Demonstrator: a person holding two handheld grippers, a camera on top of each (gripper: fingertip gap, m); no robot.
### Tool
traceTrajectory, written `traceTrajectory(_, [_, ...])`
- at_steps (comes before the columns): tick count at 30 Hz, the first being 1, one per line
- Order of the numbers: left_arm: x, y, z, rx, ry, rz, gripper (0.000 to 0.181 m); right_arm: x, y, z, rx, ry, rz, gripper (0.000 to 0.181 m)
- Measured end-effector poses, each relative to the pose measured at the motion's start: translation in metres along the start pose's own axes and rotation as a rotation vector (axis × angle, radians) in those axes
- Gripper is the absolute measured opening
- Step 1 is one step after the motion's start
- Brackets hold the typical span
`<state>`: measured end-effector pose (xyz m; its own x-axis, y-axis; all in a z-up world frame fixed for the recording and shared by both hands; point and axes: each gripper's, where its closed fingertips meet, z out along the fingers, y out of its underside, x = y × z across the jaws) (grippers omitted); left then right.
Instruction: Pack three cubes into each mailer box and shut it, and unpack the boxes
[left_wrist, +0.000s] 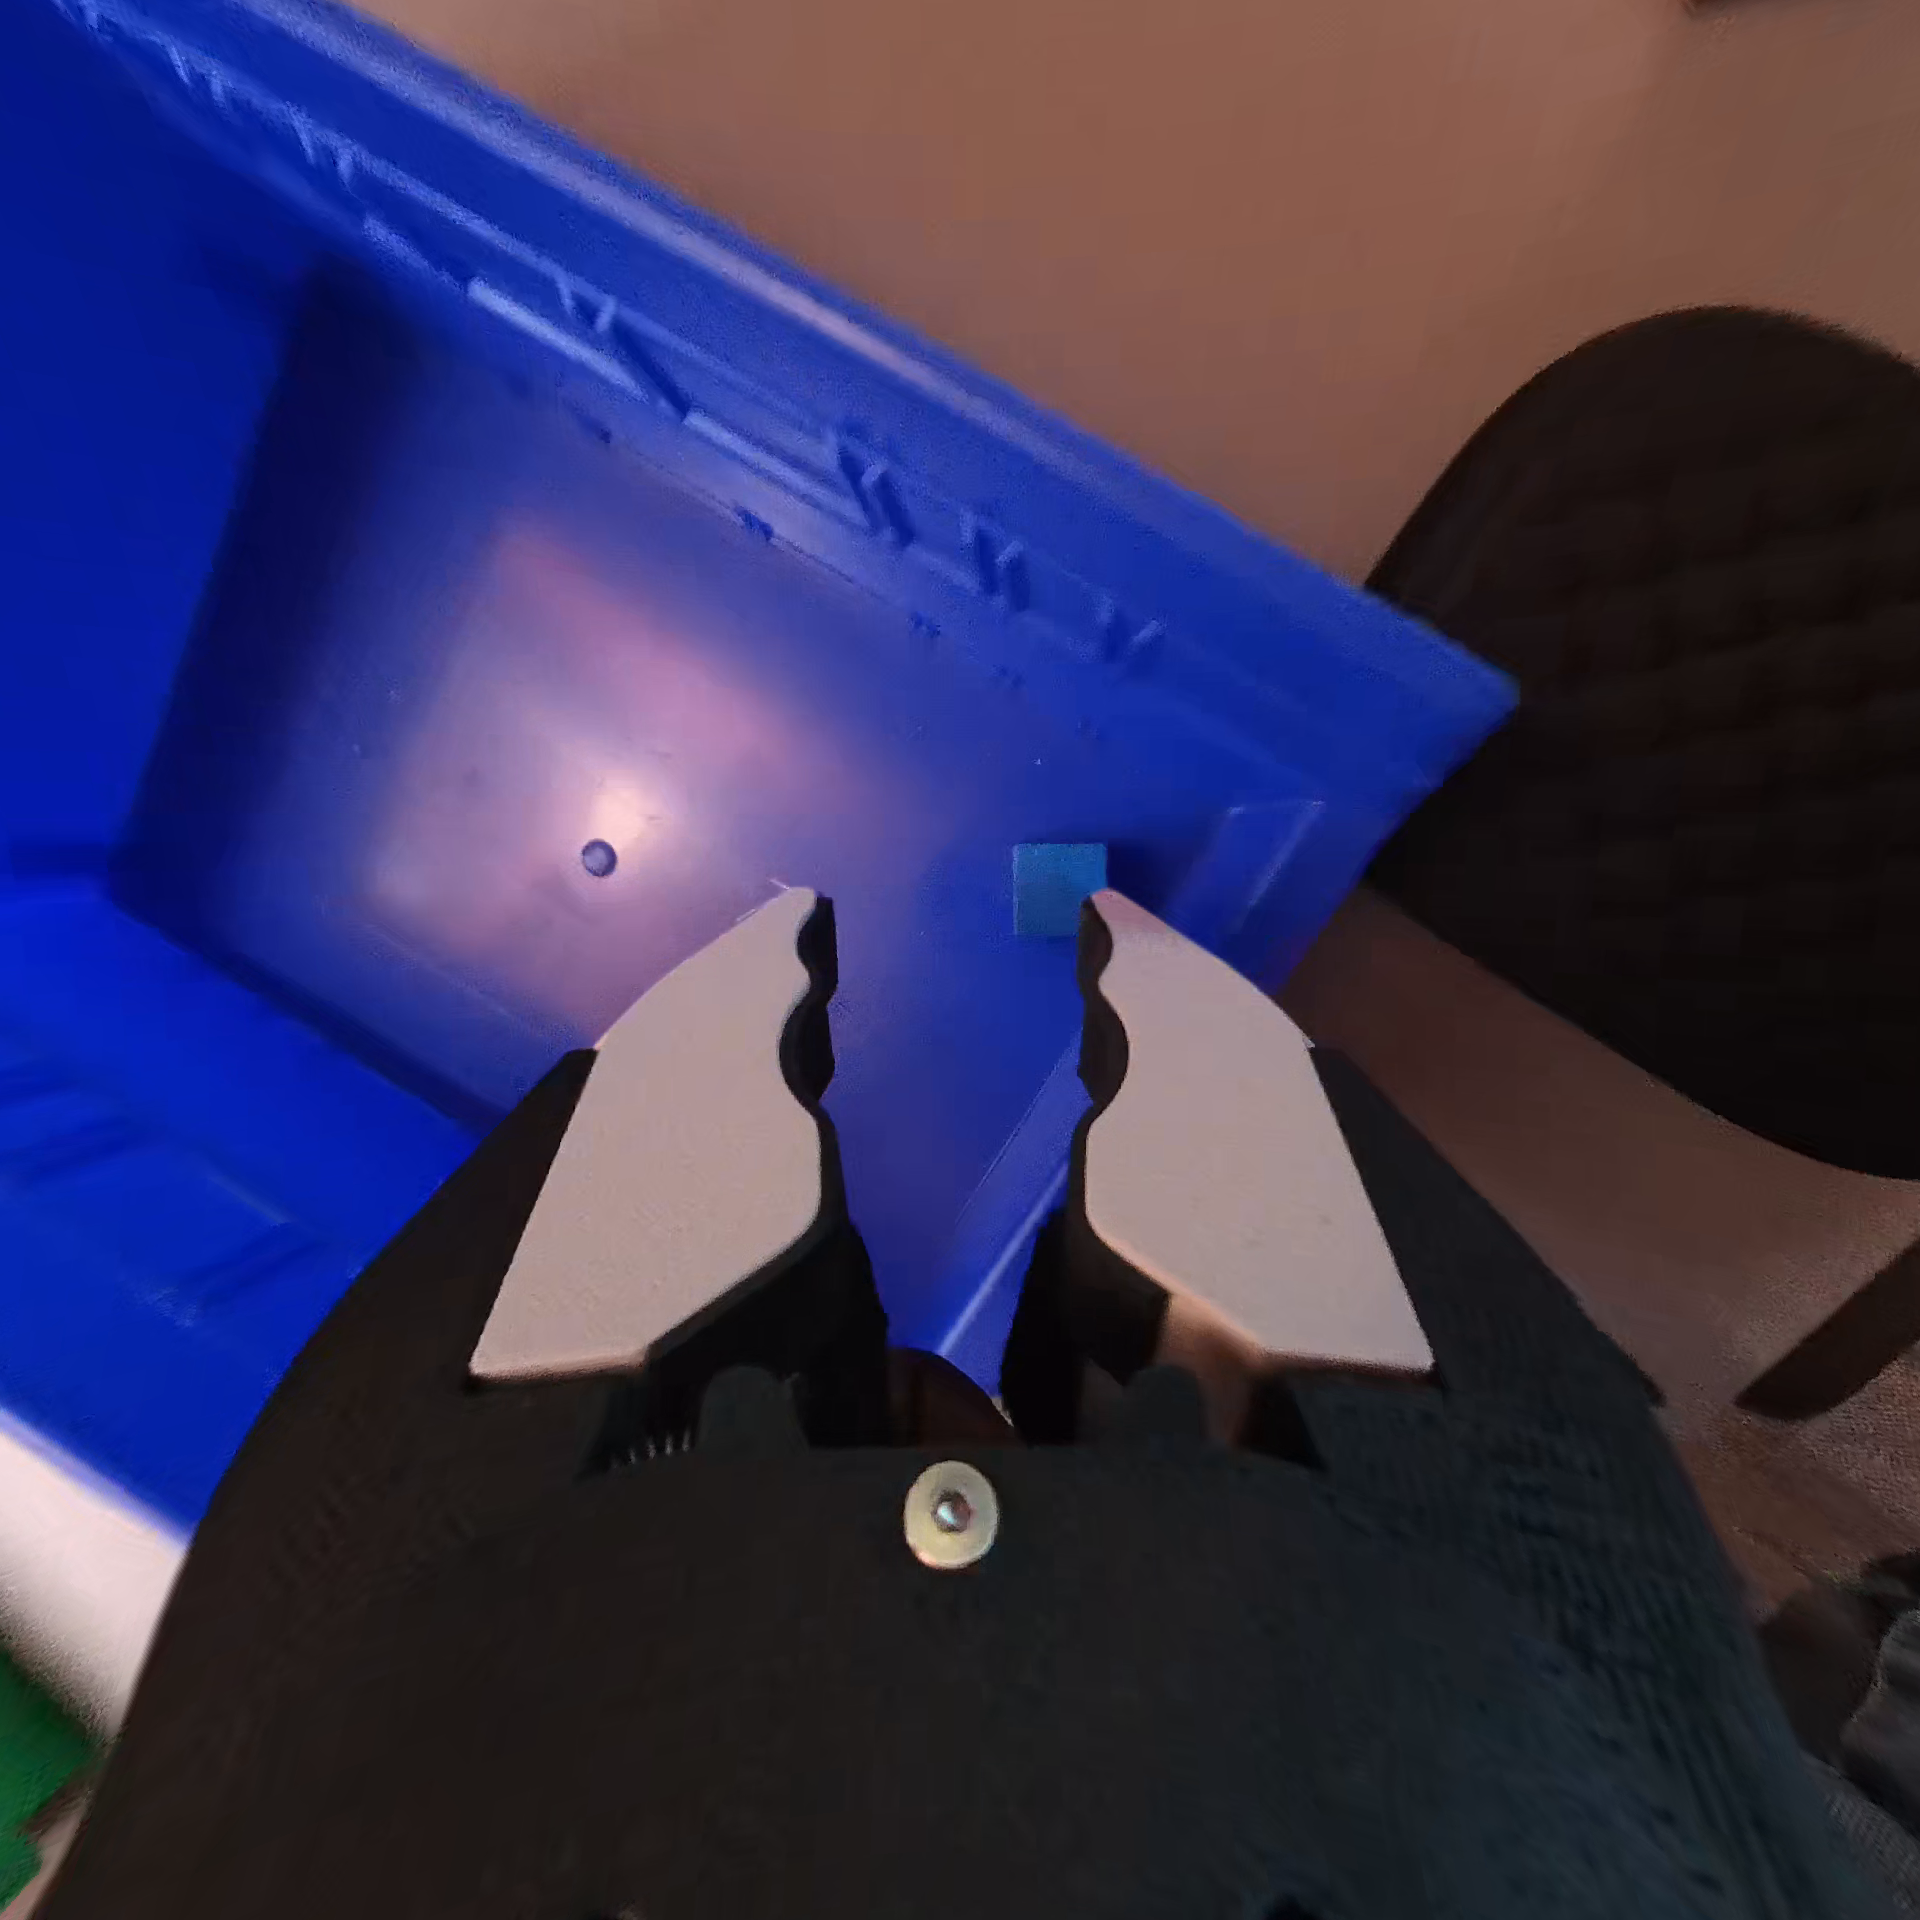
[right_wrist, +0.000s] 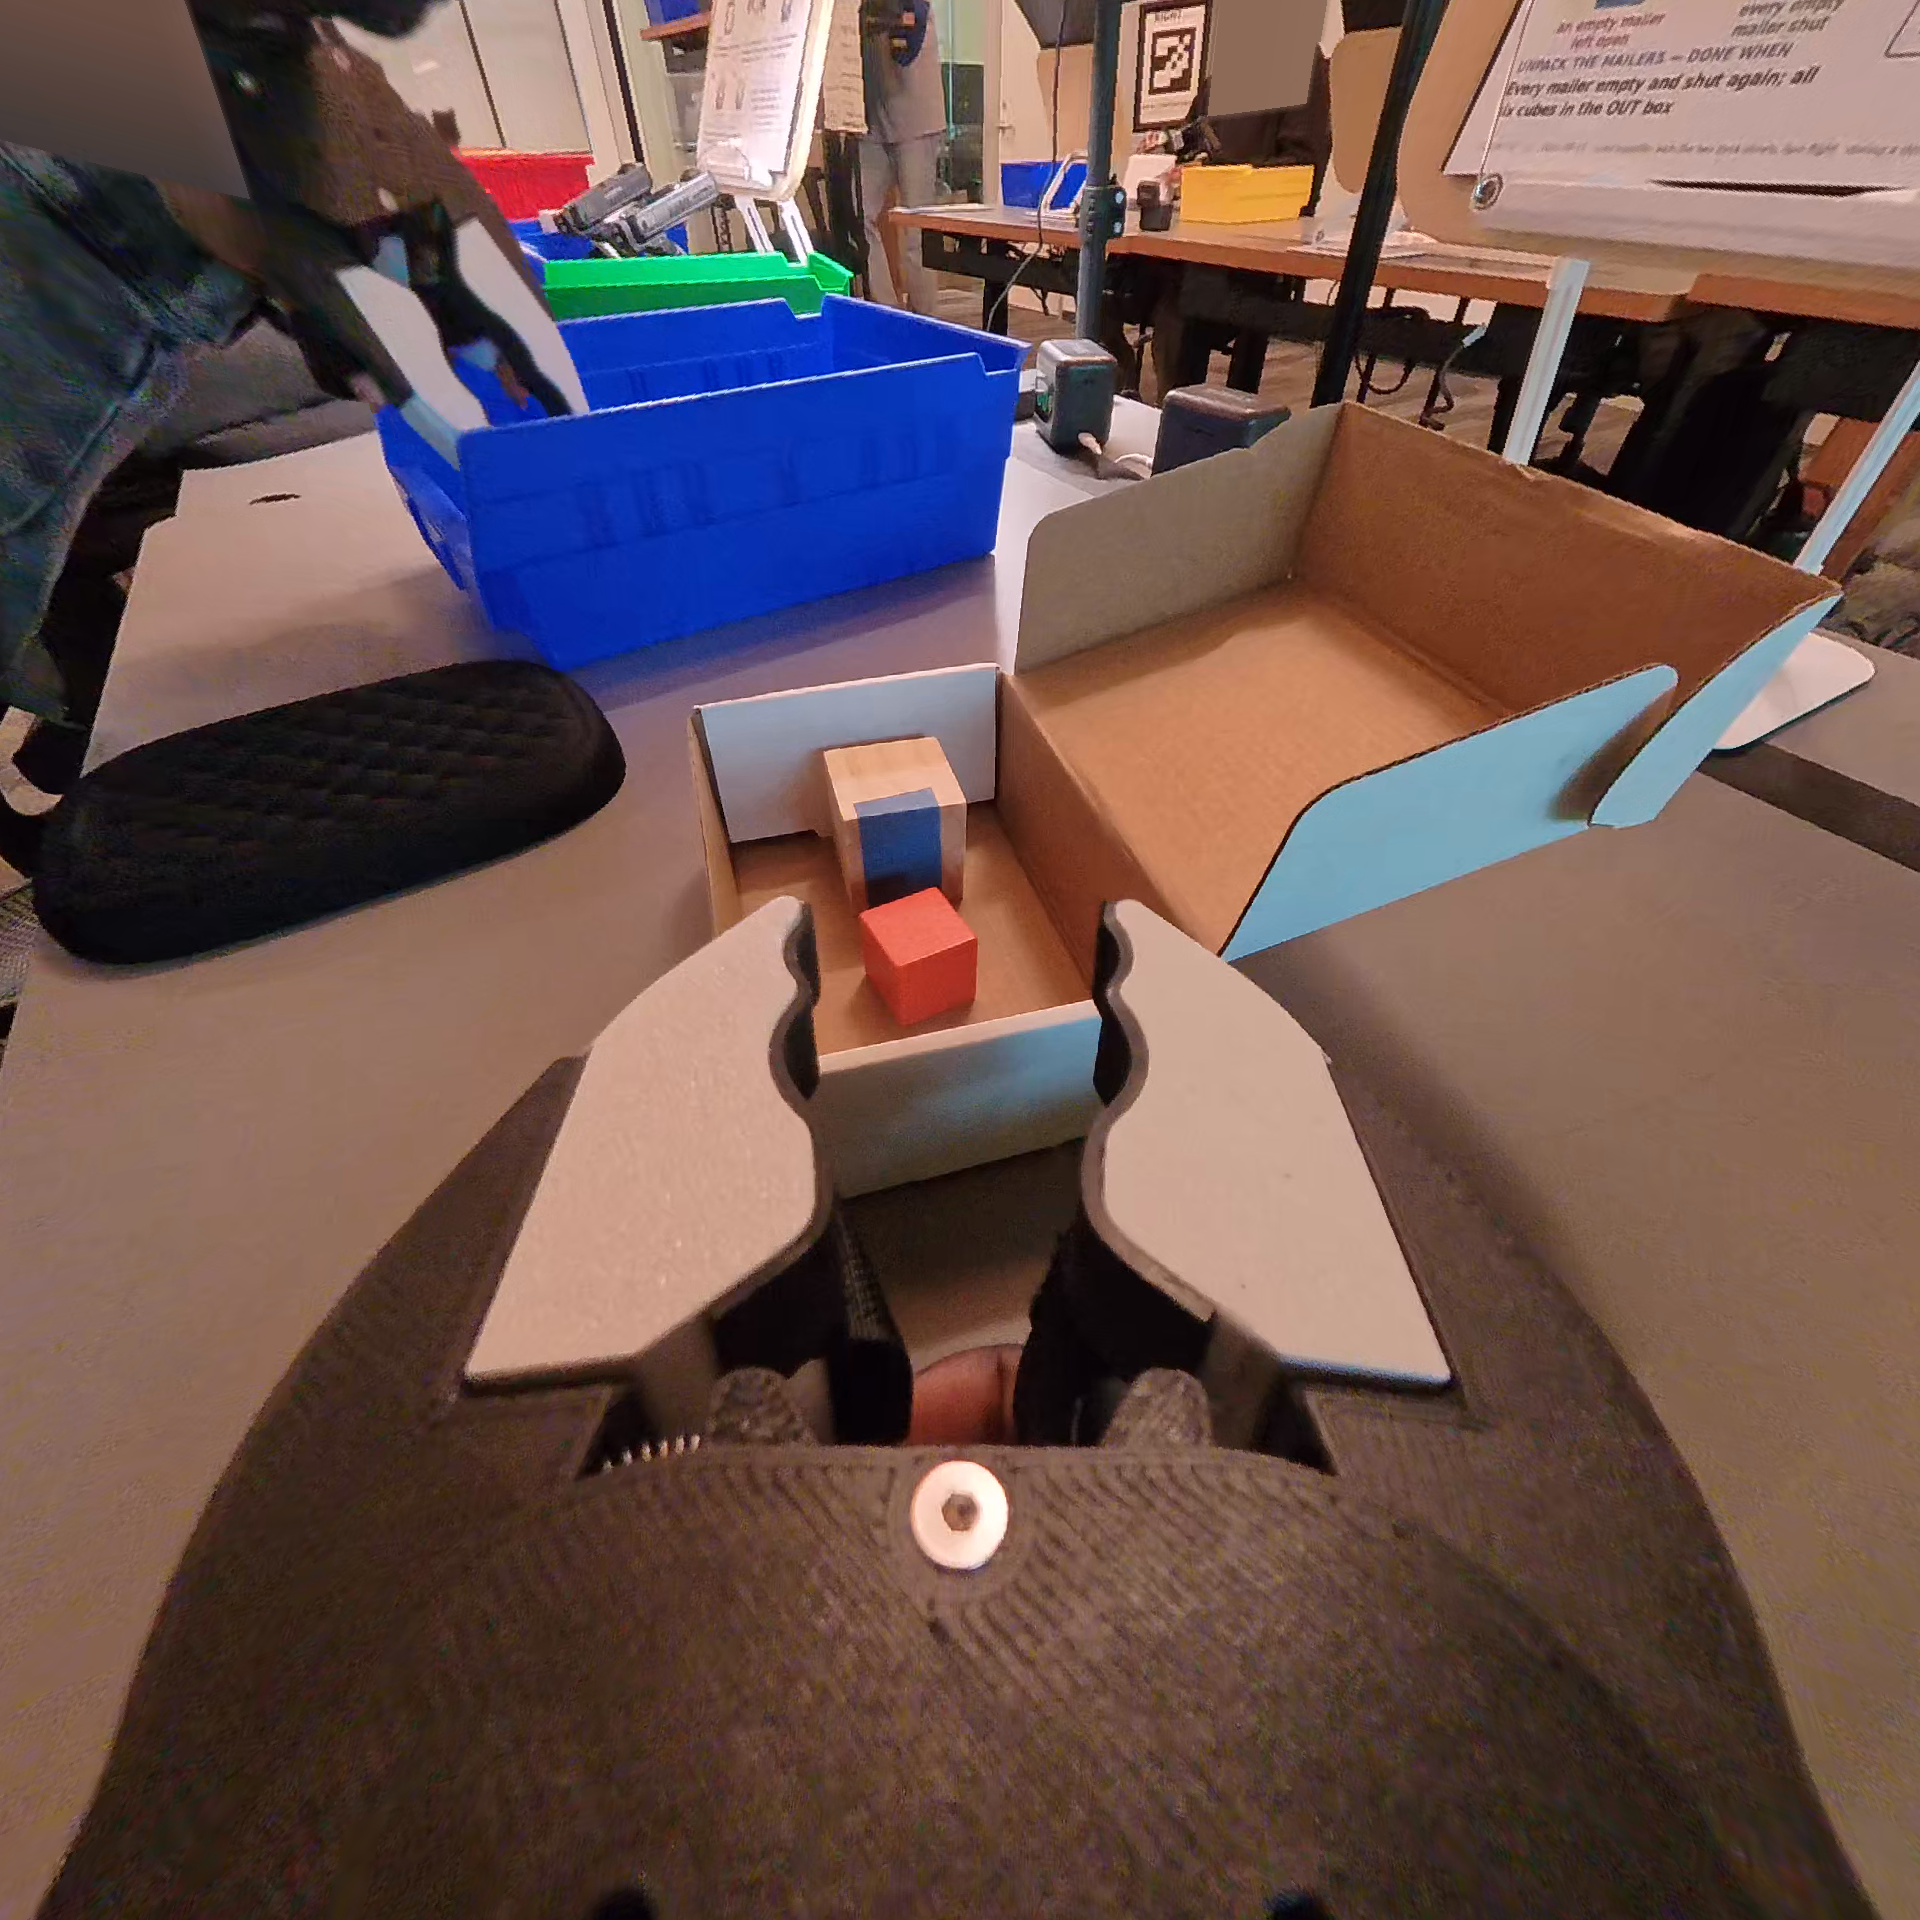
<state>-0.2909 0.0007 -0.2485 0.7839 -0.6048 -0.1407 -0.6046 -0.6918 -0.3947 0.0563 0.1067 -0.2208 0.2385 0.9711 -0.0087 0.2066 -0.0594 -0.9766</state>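
An open white mailer box (right_wrist: 956, 1101) lies on the grey table, its lid (right_wrist: 1351, 675) folded back to the right. Inside are a wooden cube (right_wrist: 894, 774), a blue cube (right_wrist: 899, 842) against it and a red cube (right_wrist: 920, 951) nearest me. My right gripper (right_wrist: 951, 930) is open and empty, just before the box's front wall. My left gripper (left_wrist: 956, 914) is open and empty, held over the blue bin (left_wrist: 312, 935); it also shows in the right wrist view (right_wrist: 499, 410). A small blue cube (left_wrist: 1060, 888) lies on the bin's floor near a corner, just beyond the fingertips.
The blue bin (right_wrist: 727, 488) stands behind and left of the mailer, with a green bin (right_wrist: 686, 281) and a red bin (right_wrist: 525, 166) farther back. A black padded rest (right_wrist: 312, 800) lies at the left. Small devices (right_wrist: 1075, 390) and a sign stand (right_wrist: 1714, 114) sit behind. A dark chair (left_wrist: 1714, 727) is beside the bin. Spacing between my two grippers at the tips: around 35 cm. The left gripper is farther from the red cube (right_wrist: 920, 951), some 30 cm, than the right, some 8 cm.
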Motion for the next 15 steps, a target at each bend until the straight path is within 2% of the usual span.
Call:
traceTrajectory(8, [0.011,0.010,0.030,-0.064,0.122,-0.034,0.044,0.001,0.000,0.000,-0.001,0.001,0.010,0.051])
traceTrajectory(11, [0.007,0.019,0.040,-0.139,0.122,-0.042,0.040,0.000,0.000,0.000,0.002,0.002,0.005,0.051])
traceTrajectory(13, [-0.003,0.031,0.047,-0.228,0.073,-0.045,0.037,0.000,0.000,0.000,0.003,0.002,0.003,0.051])
traceTrajectory(15, [0.001,0.018,0.045,-0.141,0.118,-0.056,0.035,0.000,-0.001,0.000,0.006,0.002,0.003,0.051])
